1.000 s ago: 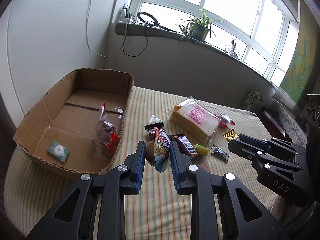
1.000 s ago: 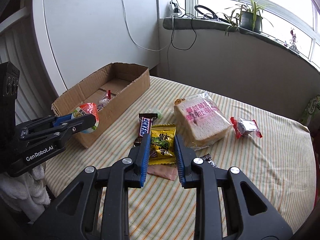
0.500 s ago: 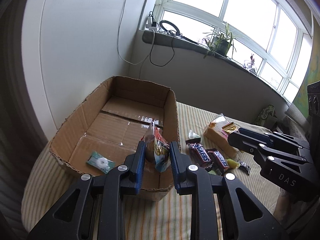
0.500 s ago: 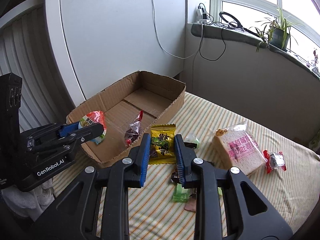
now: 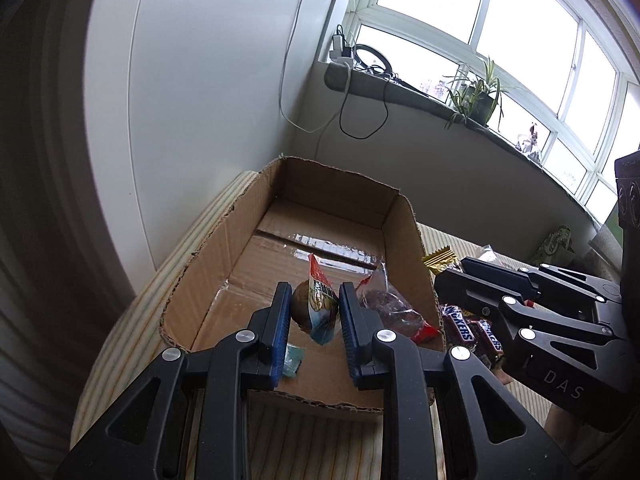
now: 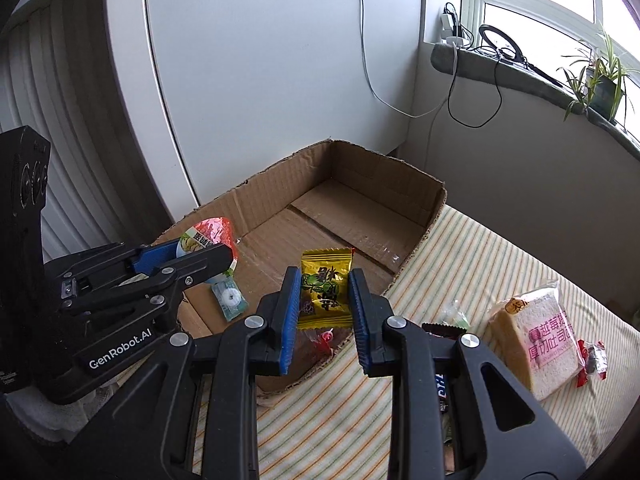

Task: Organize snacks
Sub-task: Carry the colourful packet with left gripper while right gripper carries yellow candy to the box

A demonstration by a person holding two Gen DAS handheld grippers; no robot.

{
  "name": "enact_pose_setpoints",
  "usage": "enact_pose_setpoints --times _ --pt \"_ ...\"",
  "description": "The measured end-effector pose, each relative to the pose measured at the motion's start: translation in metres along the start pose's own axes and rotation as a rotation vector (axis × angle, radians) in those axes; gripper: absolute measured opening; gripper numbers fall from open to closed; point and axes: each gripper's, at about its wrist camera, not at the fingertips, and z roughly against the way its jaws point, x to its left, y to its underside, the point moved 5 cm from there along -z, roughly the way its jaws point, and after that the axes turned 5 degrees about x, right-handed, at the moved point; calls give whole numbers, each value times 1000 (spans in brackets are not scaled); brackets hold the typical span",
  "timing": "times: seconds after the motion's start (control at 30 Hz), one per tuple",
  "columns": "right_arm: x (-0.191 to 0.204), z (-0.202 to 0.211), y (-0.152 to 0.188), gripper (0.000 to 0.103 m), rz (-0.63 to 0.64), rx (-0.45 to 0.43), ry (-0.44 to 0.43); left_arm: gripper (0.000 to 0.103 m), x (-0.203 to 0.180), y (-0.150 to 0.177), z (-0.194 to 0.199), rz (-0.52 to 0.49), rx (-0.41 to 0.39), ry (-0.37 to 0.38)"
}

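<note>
Two hand-held grippers hang side by side over an open cardboard box (image 6: 372, 184) on a striped tablecloth (image 6: 472, 264), each carrying a snack. The left gripper (image 5: 314, 314) points forward and slightly down above the box's near end, its blue-padded fingers (image 5: 280, 320) clamped on a small pouch (image 5: 318, 312) with a red top, a pale blue bottom and a round brown lump inside. The right gripper (image 6: 325, 299), just beside it over the box's near right corner, squeezes a yellow packet (image 6: 326, 290) printed with green and black characters; the packet stands upright between the pads.

Two snacks already lie in the box: a clear bag of dark pieces with red ends (image 5: 394, 308) against the right wall, and a small pale green wrapper holding a white ring-shaped sweet (image 6: 232, 300) near the front. Outside the box on the cloth are two Snickers bars (image 5: 460, 322) close to its right wall, one wrapped loaf of sliced bread (image 6: 536, 344) with pink lettering, and one small red-and-clear packet (image 6: 594, 362) touching the loaf's right side.
</note>
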Motion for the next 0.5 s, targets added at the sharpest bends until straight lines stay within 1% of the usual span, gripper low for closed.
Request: enact_pose_setpoints --times 0.2,0.5 --pt "8 -12 -2 25 12 17 -13 22 9 -1 -4 18 5 -5" --pt "11 -18 -2 25 16 30 -25 22 18 -3 -5 31 7 -10"
